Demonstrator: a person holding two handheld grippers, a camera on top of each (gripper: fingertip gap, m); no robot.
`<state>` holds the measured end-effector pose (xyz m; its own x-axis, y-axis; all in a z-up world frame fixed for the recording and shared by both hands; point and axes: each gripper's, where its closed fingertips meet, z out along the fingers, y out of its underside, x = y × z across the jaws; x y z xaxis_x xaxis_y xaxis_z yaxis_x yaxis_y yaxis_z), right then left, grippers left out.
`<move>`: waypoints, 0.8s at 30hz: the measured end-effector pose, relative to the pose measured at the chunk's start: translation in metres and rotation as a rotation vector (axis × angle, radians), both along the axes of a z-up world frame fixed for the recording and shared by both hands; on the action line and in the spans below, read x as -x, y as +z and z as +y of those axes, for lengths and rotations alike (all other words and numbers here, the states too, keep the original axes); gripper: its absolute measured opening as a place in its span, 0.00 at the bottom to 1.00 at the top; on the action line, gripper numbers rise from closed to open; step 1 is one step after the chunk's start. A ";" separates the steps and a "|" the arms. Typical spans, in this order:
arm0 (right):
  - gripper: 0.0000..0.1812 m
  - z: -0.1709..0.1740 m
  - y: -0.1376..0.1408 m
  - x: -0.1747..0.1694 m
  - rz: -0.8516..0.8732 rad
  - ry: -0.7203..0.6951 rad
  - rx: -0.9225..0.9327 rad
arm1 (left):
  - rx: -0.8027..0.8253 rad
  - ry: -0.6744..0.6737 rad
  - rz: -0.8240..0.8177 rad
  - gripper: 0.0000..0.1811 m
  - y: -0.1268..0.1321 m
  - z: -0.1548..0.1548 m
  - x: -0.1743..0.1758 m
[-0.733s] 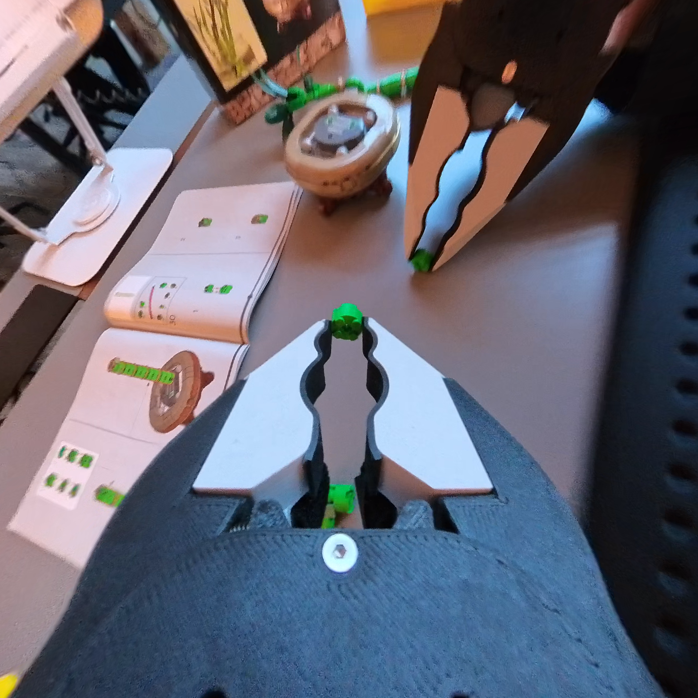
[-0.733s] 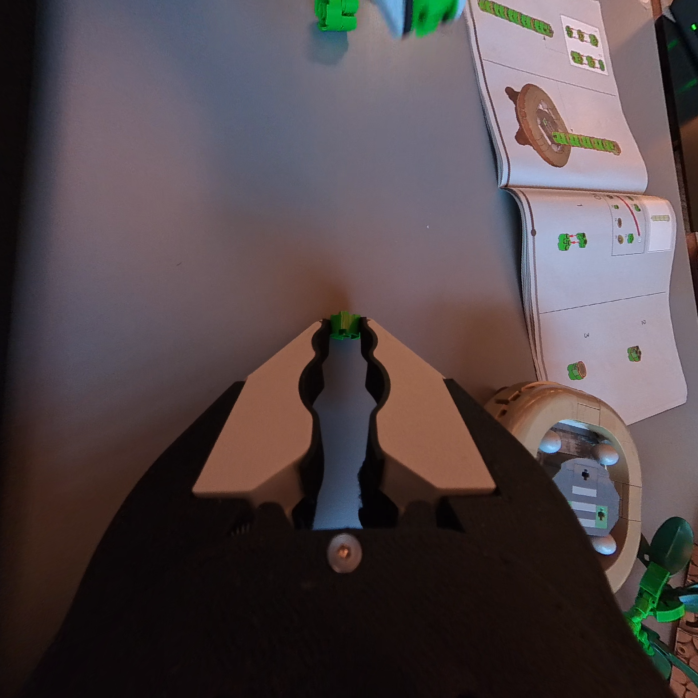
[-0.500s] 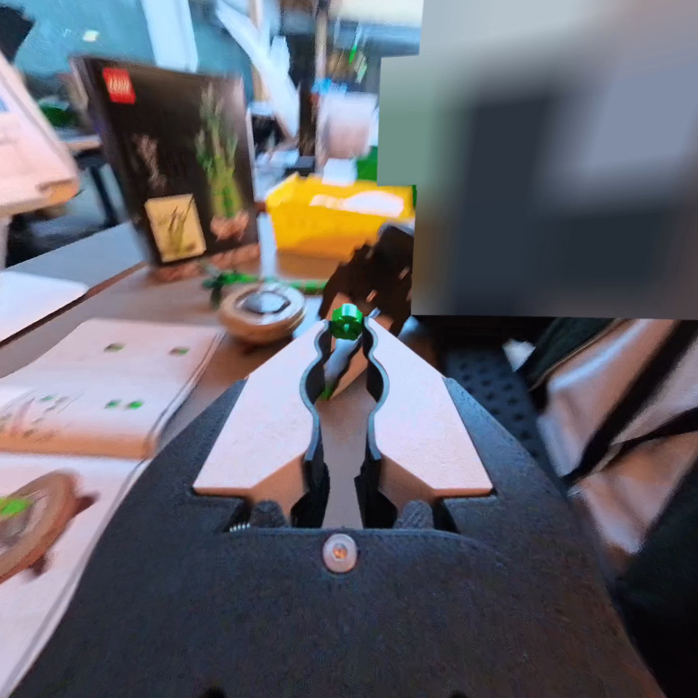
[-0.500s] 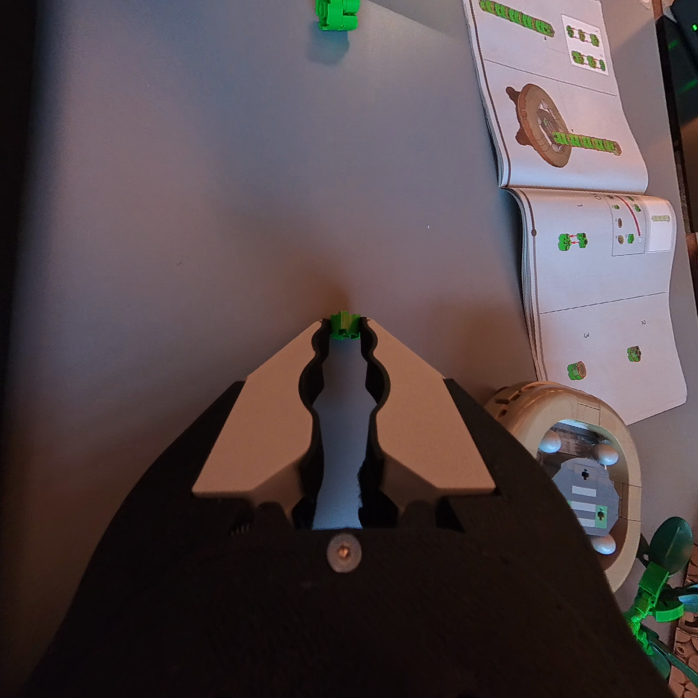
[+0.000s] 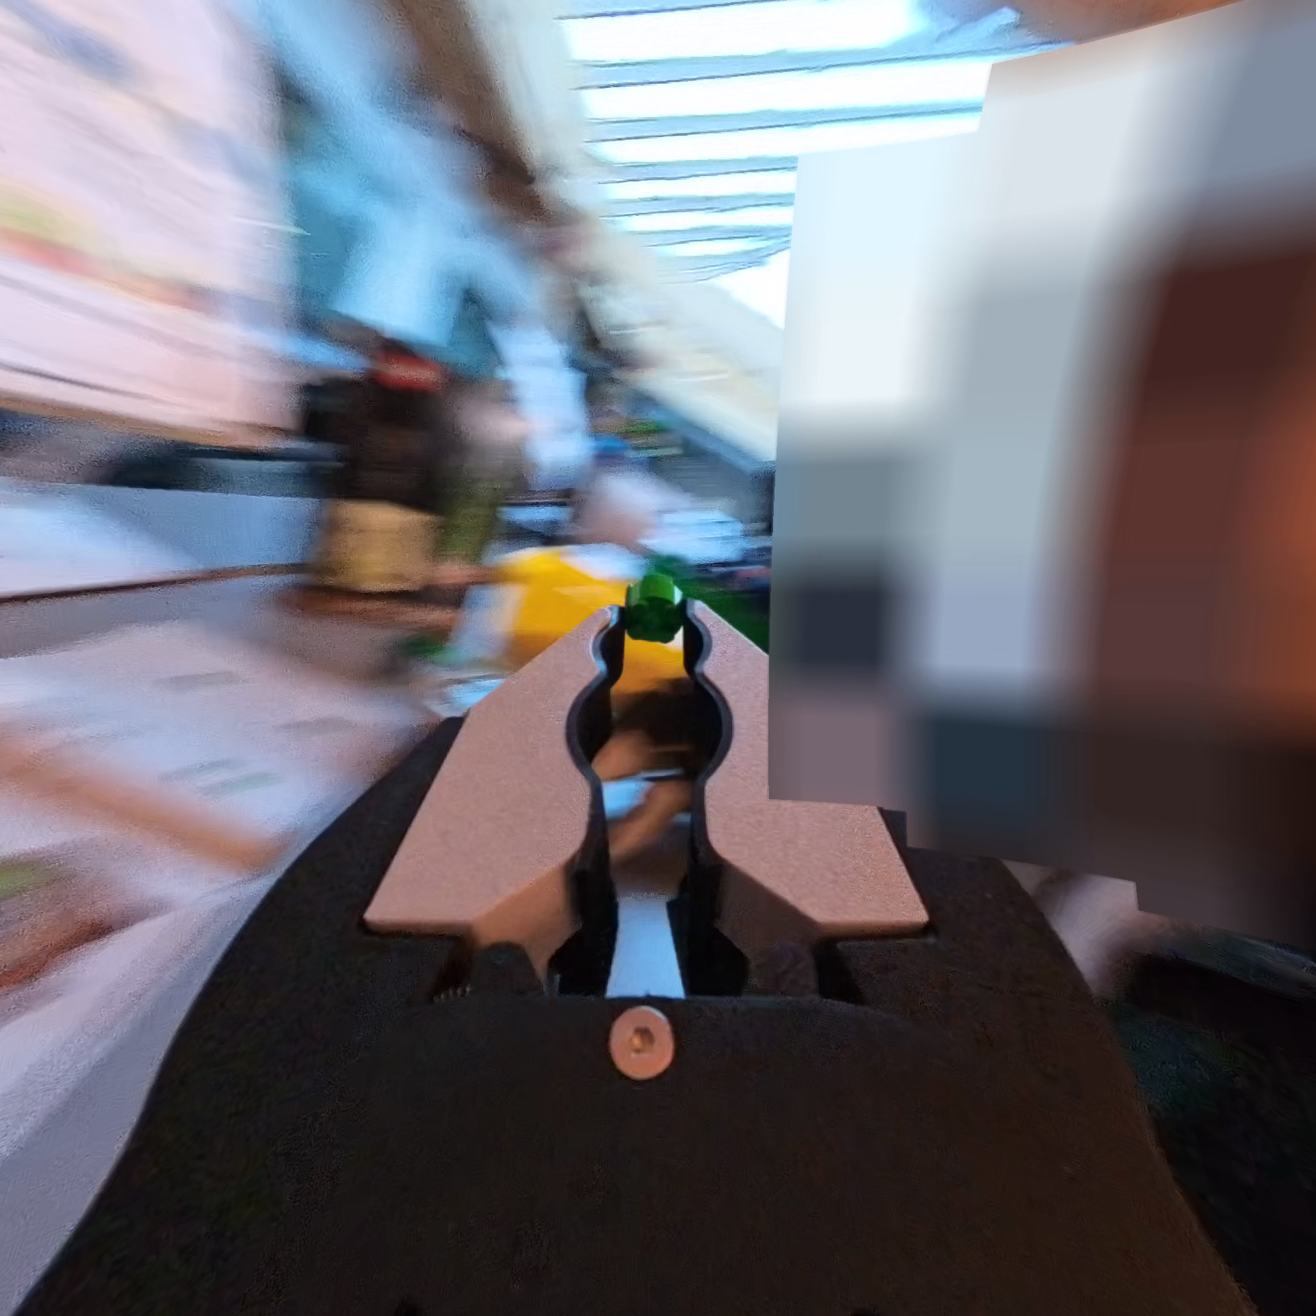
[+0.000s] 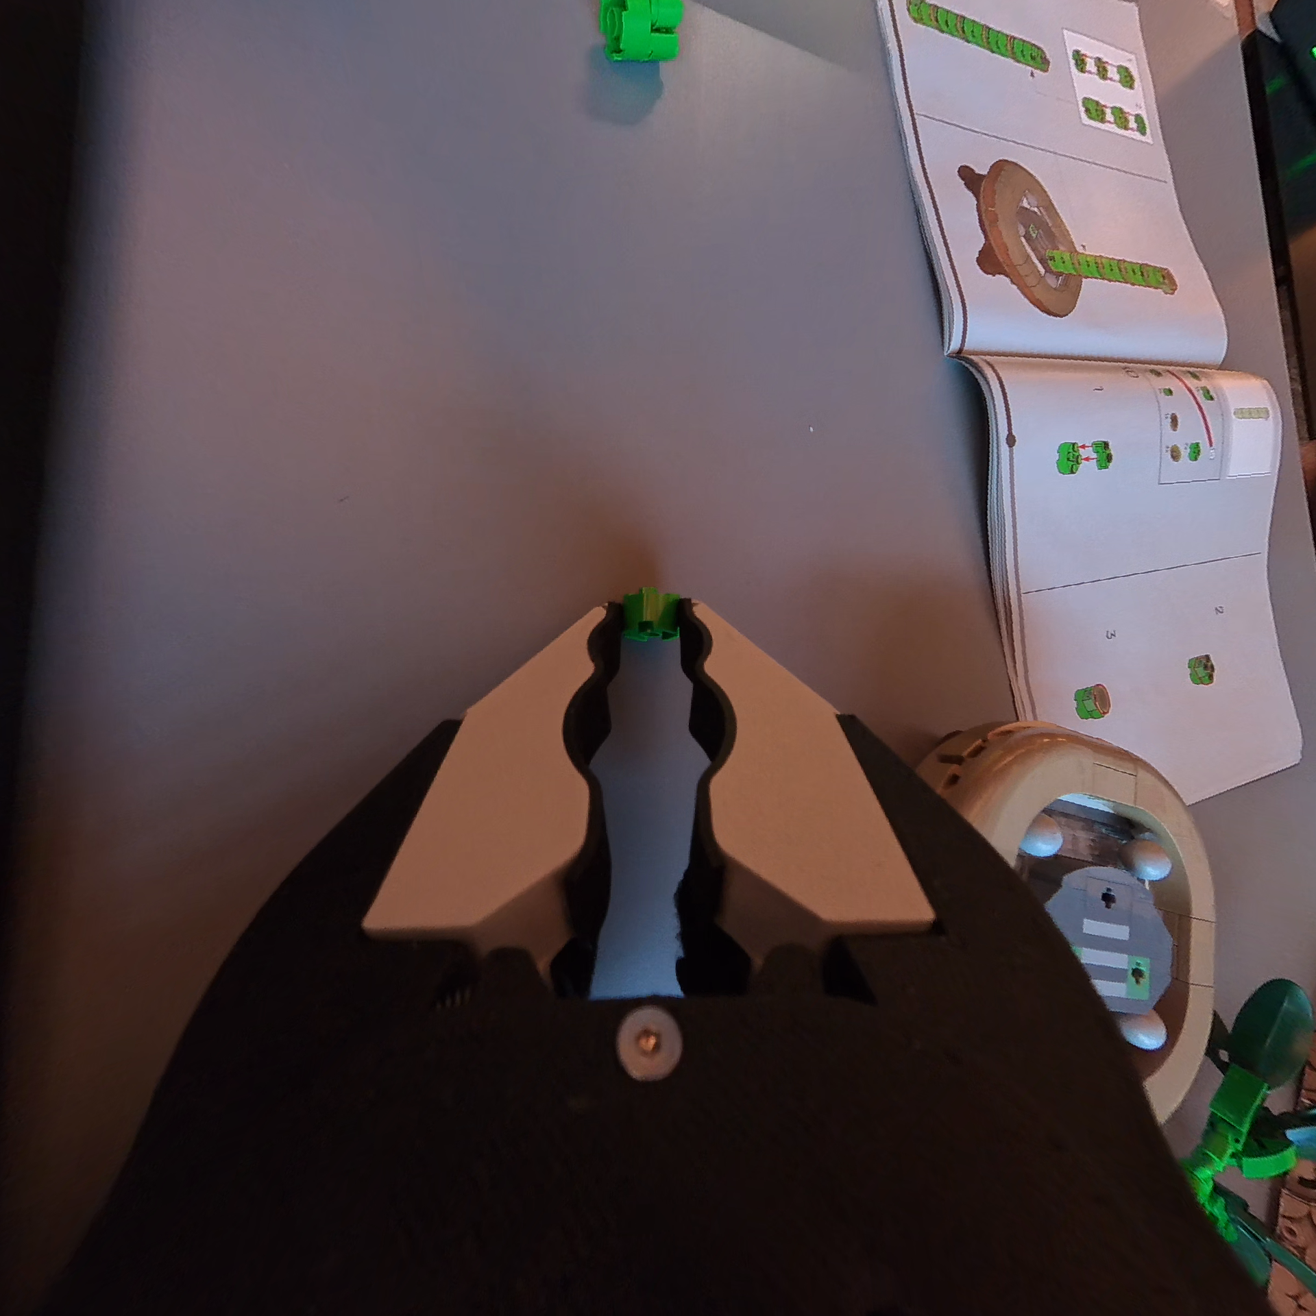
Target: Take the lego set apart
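My left gripper [image 5: 651, 614] is shut on a small round green lego piece [image 5: 653, 605] at its fingertips and is raised, pointing level across the room; that view is heavily blurred. My right gripper [image 6: 646, 614] is shut on another small green lego piece [image 6: 648, 618] and holds it low over the grey table [image 6: 356, 356]. A loose green lego piece [image 6: 639, 28] lies on the table far ahead of the right gripper. The tan round lego base [image 6: 1082, 897] stands at the right, beside green plant-like lego parts [image 6: 1253, 1111].
An open instruction booklet [image 6: 1111, 456] lies along the right side of the table. In the blurred left wrist view a yellow bin [image 5: 562, 605] and a dark box [image 5: 384, 463] show beyond the table. The left gripper's tips are roughly 25 cm from the right gripper's.
My left gripper has swung upward with its green piece, from facing the table to facing the room. The right gripper has stayed still with its piece.
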<state>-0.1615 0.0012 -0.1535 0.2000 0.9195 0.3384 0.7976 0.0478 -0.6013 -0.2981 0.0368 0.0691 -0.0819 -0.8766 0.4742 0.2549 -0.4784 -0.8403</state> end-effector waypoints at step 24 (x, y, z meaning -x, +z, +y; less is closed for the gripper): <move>0.08 0.005 0.048 0.018 0.244 0.027 -0.127 | -0.152 0.683 0.244 0.14 -0.010 0.052 0.080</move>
